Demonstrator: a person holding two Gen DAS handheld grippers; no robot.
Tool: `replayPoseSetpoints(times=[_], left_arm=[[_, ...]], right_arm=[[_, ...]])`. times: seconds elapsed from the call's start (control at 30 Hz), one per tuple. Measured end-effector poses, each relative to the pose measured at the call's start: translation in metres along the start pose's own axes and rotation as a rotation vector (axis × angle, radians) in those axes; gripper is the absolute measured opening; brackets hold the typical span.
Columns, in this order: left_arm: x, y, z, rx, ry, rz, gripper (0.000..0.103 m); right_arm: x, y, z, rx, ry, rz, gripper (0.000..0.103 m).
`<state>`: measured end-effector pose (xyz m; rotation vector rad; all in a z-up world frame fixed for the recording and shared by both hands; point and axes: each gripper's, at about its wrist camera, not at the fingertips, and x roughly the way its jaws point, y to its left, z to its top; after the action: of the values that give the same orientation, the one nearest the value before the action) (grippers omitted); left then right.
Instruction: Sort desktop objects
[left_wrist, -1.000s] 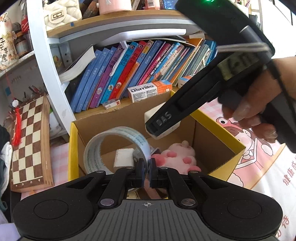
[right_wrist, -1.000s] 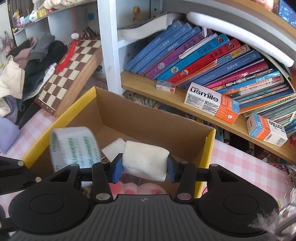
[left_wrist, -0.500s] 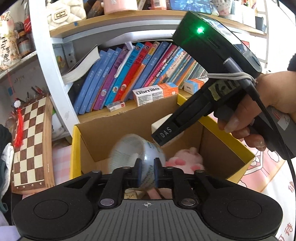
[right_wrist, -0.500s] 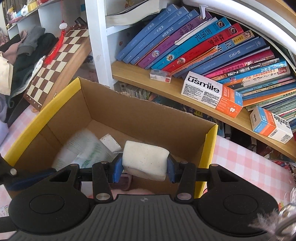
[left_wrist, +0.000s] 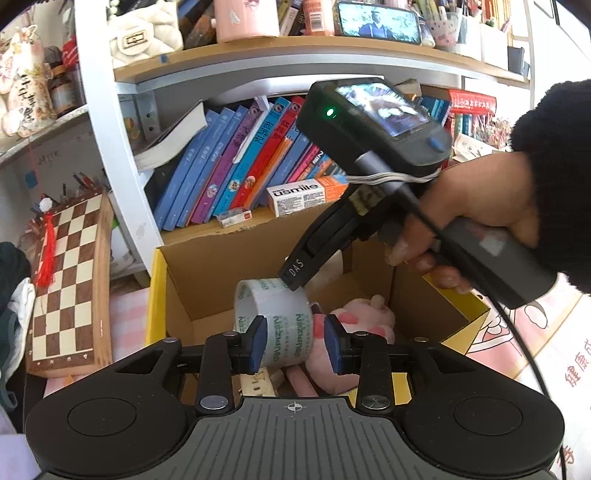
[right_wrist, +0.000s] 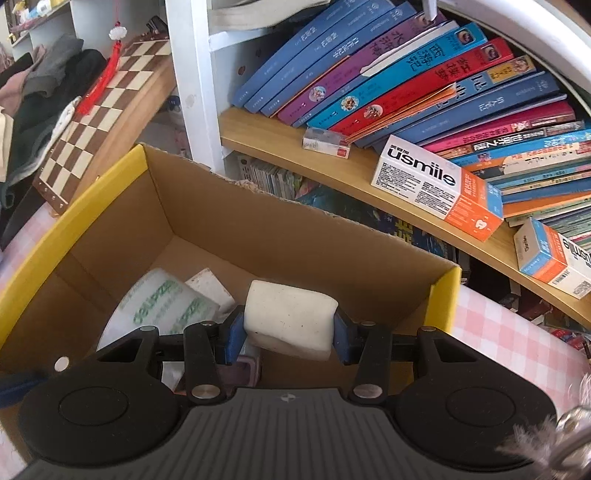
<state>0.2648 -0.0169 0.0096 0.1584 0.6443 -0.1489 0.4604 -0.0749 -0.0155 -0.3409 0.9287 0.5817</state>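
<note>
A cardboard box with yellow rims (left_wrist: 157, 295) (right_wrist: 441, 295) stands in front of the bookshelf. A roll of clear tape with green print (left_wrist: 273, 317) (right_wrist: 162, 306) lies inside it, between the spread fingers of my left gripper (left_wrist: 294, 344), which is open just above the box. A pink plush toy (left_wrist: 362, 325) lies in the box to the right of the tape. My right gripper (right_wrist: 288, 338) is shut on a white soft block (right_wrist: 290, 317) and holds it over the box's right half. In the left wrist view the right gripper's body (left_wrist: 369, 166) fills the upper right.
A bookshelf with leaning books (right_wrist: 406, 85) and usmile boxes (right_wrist: 439, 184) stands behind the box. A folded chessboard (left_wrist: 70, 280) leans at the left. A white power strip (left_wrist: 258, 382) and a small white item (right_wrist: 210, 286) lie in the box. Pink checked cloth (right_wrist: 517, 339) covers the desk.
My left gripper was shut on the tape roll above the box; it has opened and the roll has dropped into the box. The right gripper has moved lower over the box, still holding the block.
</note>
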Motion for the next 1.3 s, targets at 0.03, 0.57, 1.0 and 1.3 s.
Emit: replayPoseSetpoints(times=[0.03,0.57,1.0,1.3], left_arm=[[-0.001,0.000,0.000,-0.002,0.000,0.001,0.036],[-0.012,0.005,-0.001,-0.031,-0.008,0.035,0.048],[-0.068,0.012,-0.018,-0.040,-0.111,0.066,0.078],[-0.127,0.013,-0.045,-0.056,-0.136,0.057,0.082]], right_arm=[[0.003,0.000,0.002,0.003,0.005,-0.002,0.045],[-0.007,-0.008,0.006,0.074,-0.023,0.036,0.062],[-0.105,0.017,-0.037,0.103,-0.162,-0.020,0.073],[-0.187,0.047,-0.089,0.145,-0.263,-0.069,0.076]])
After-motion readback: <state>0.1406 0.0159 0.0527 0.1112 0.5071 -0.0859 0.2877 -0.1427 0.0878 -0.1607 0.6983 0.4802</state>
